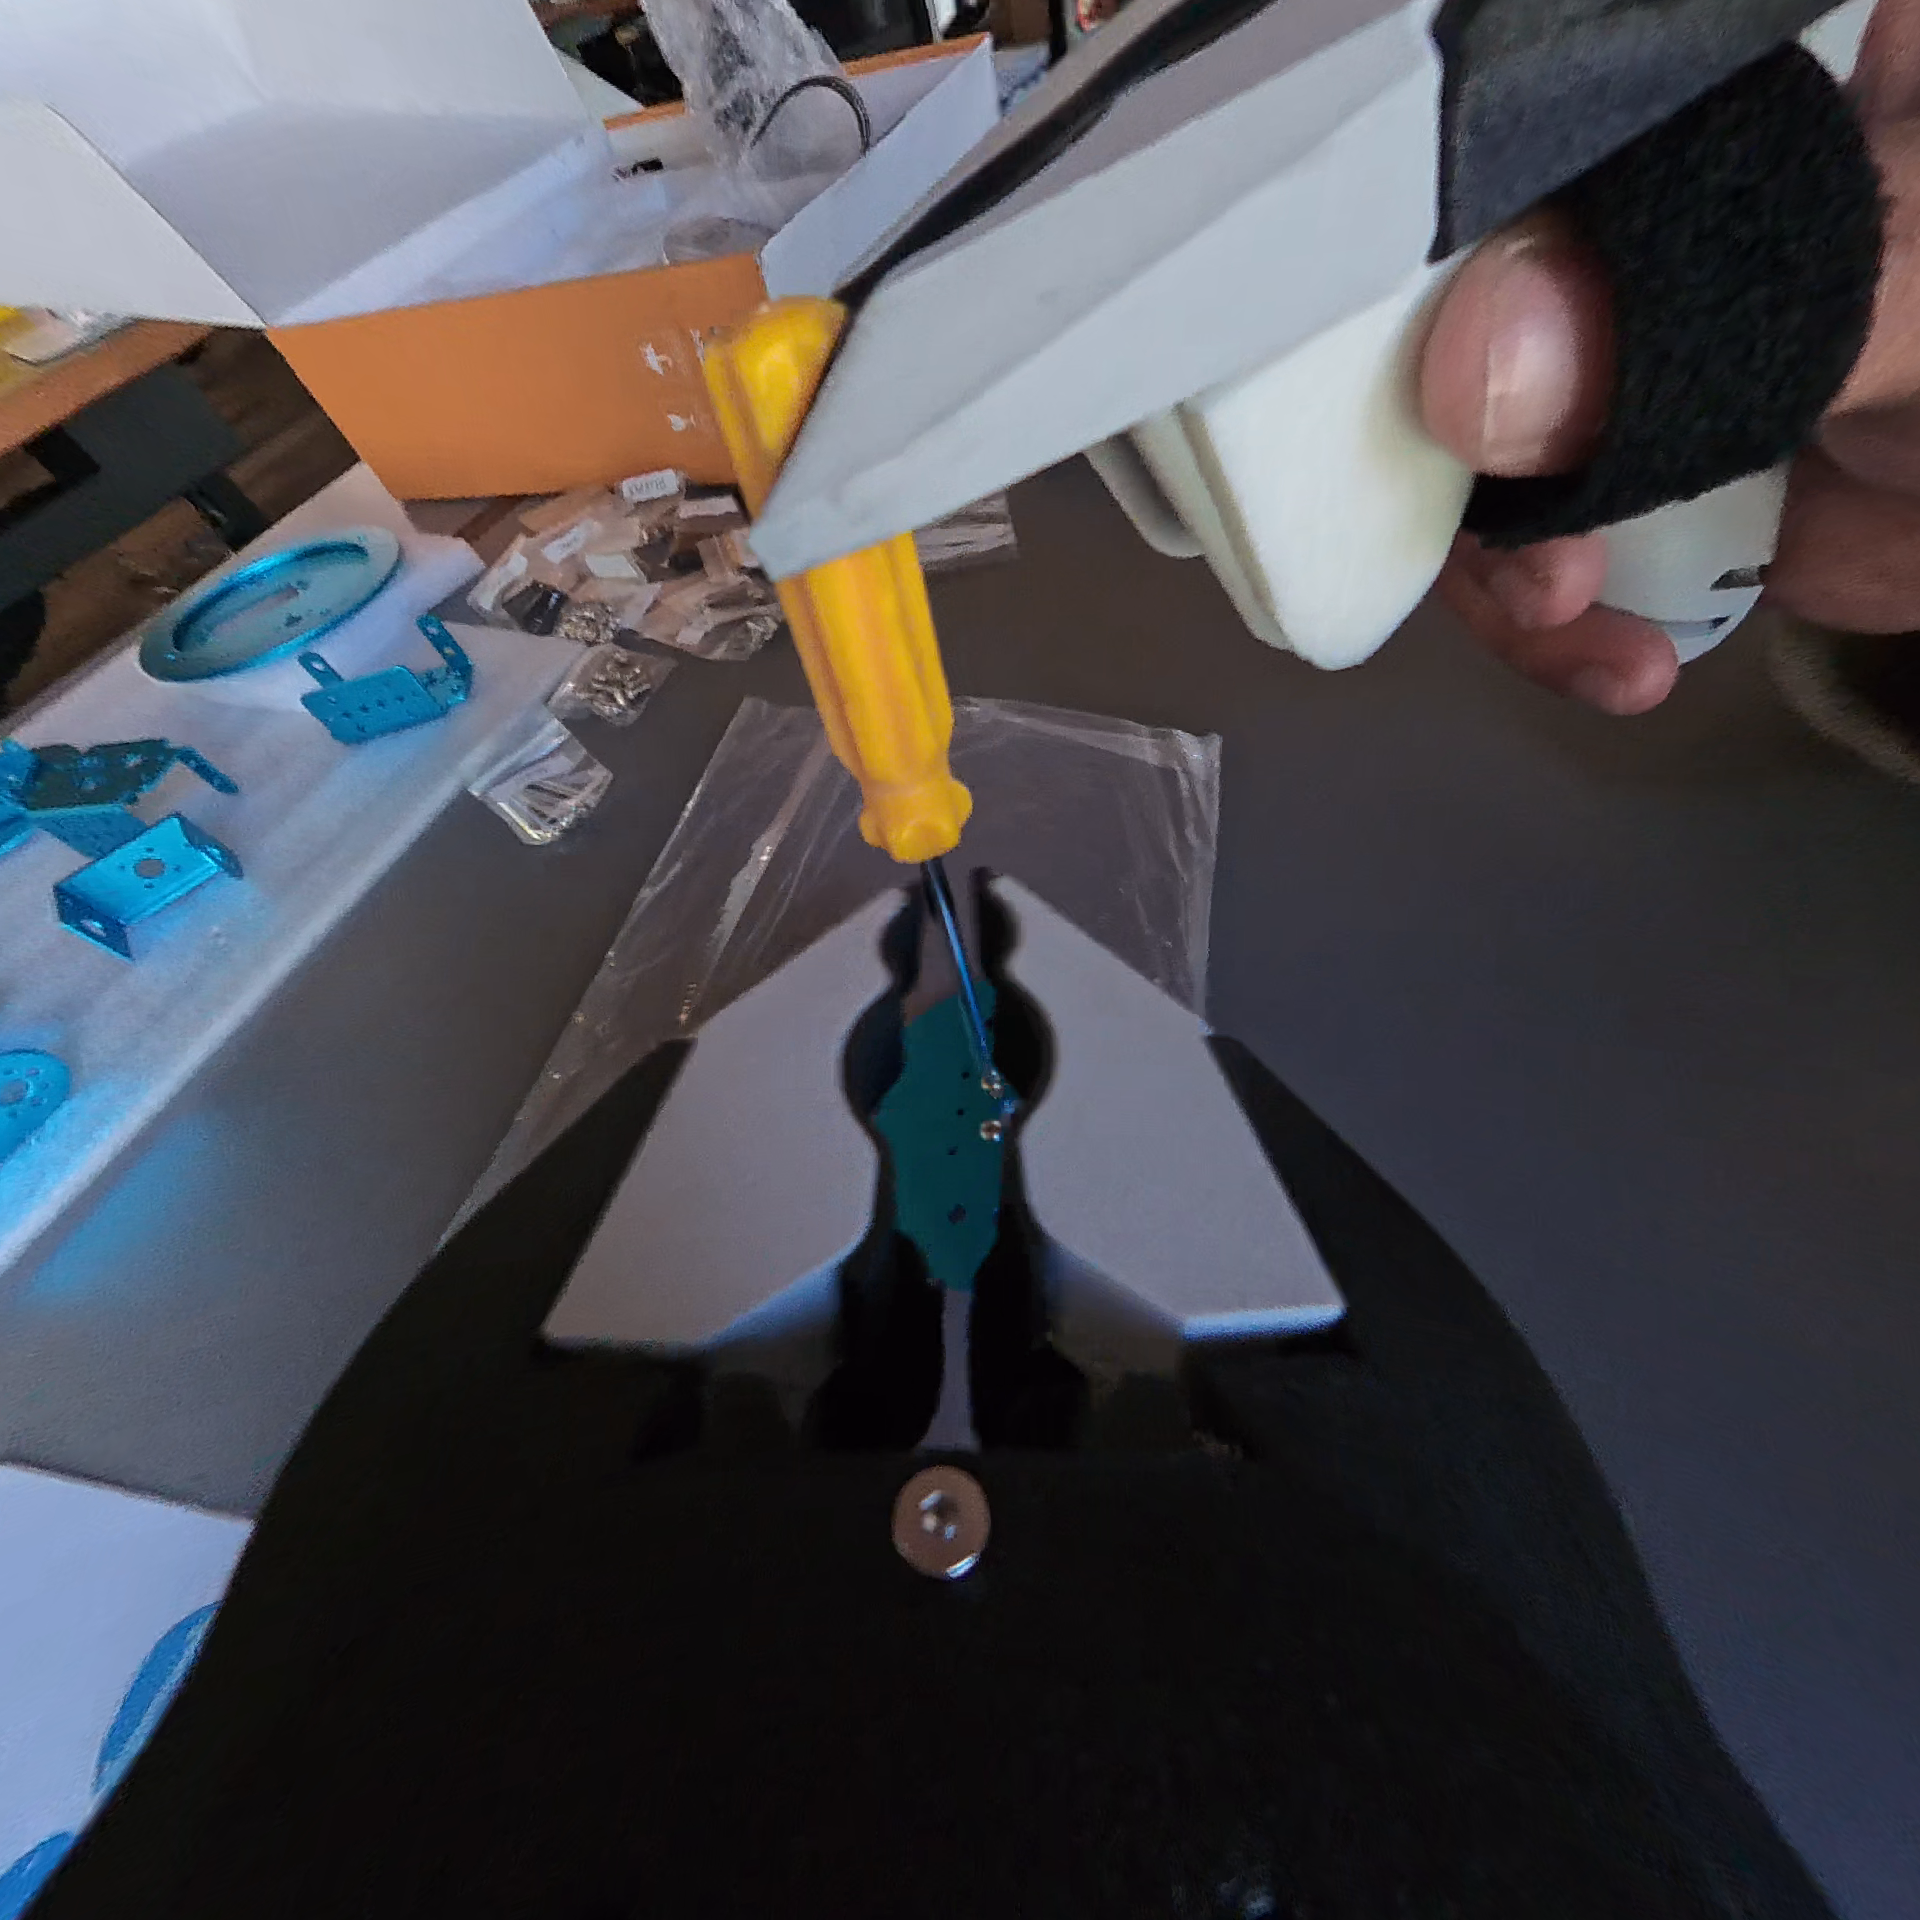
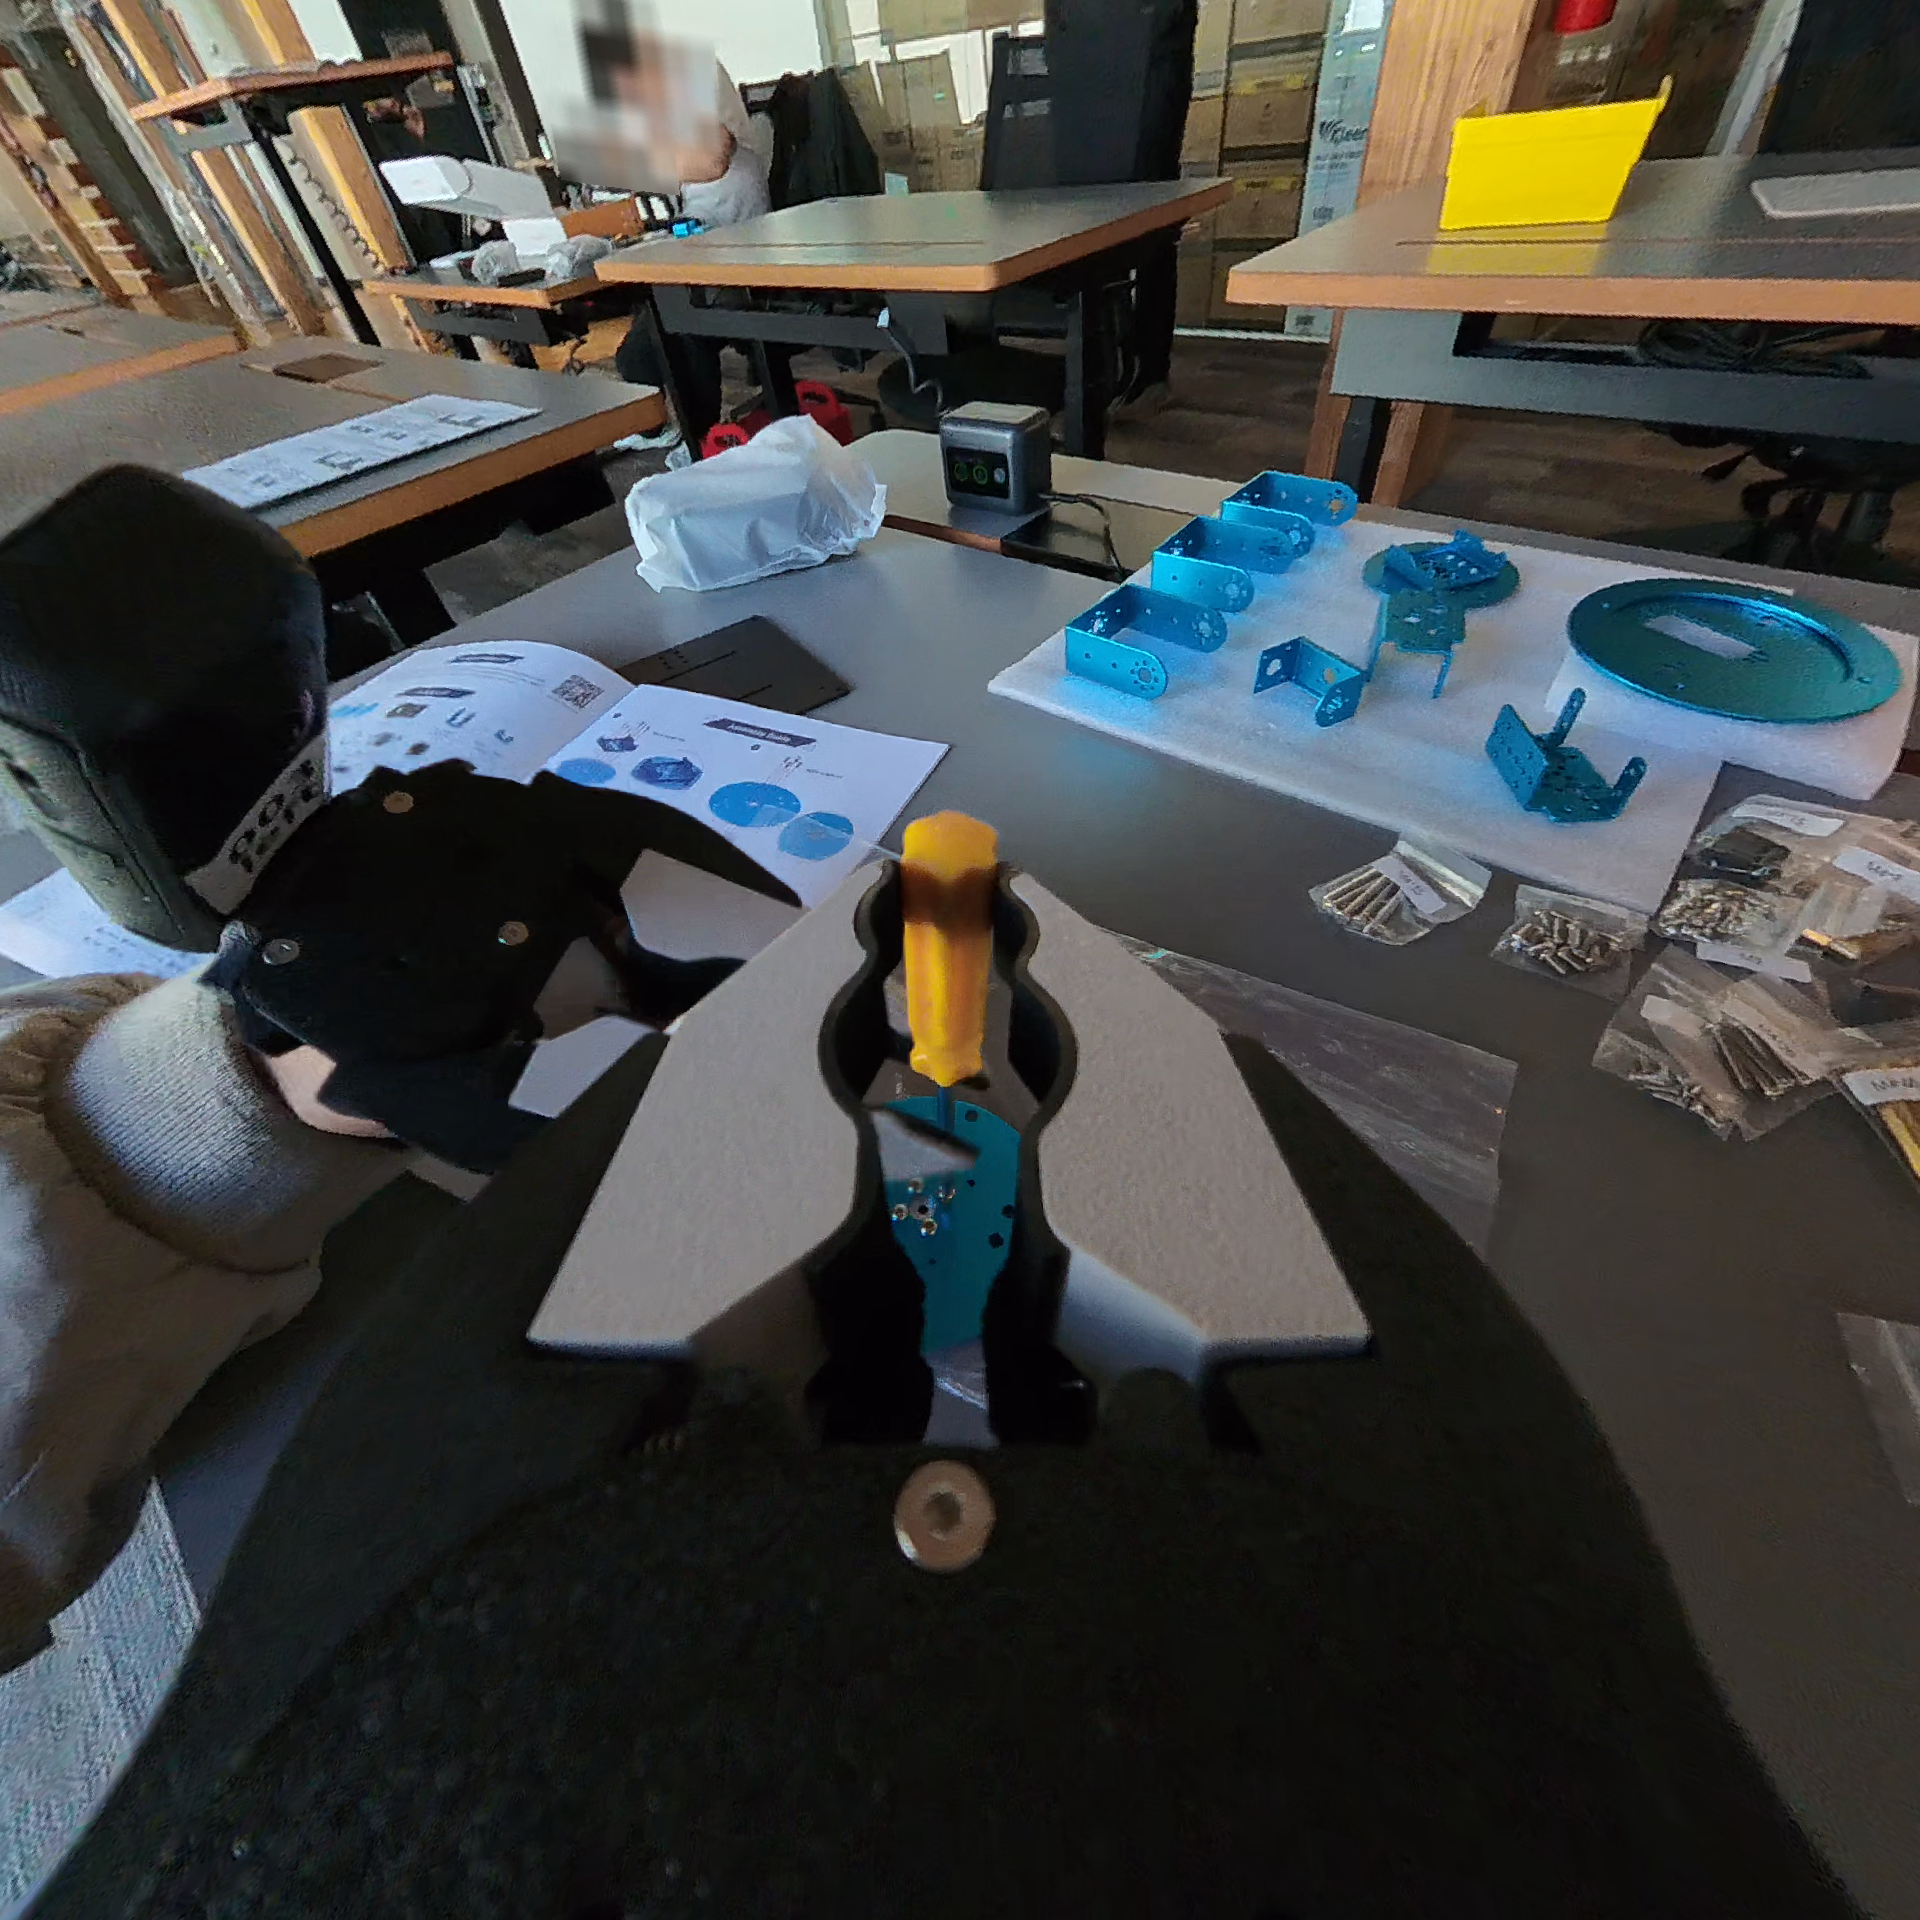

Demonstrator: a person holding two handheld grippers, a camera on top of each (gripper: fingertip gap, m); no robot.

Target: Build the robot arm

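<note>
My left gripper (image 1: 943, 896) is shut on a small blue metal plate (image 1: 935, 1143) with holes and two small screws, held above the grey table (image 1: 1507, 1039). My right gripper (image 2: 948, 883) is shut on the yellow handle of a screwdriver (image 2: 943, 966). In the left wrist view the right gripper (image 1: 805, 436) comes in from the upper right with the screwdriver (image 1: 862, 665) pointing down. The tip of the screwdriver rests at the upper screw on the plate. The plate (image 2: 956, 1205) also shows below the handle in the right wrist view. The left gripper's black body (image 2: 416, 935) is at the left there.
A clear plastic bag (image 1: 1091, 831) lies under the plate. A white foam sheet (image 2: 1299, 748) carries blue brackets (image 2: 1143, 634) and a blue ring (image 2: 1735, 644). Bags of screws (image 2: 1569, 940) lie to the right, an open booklet (image 2: 644, 748) to the left. An orange box (image 1: 499, 395) stands behind. The gap from one gripper's tips to the other's is roughly 7 cm.
</note>
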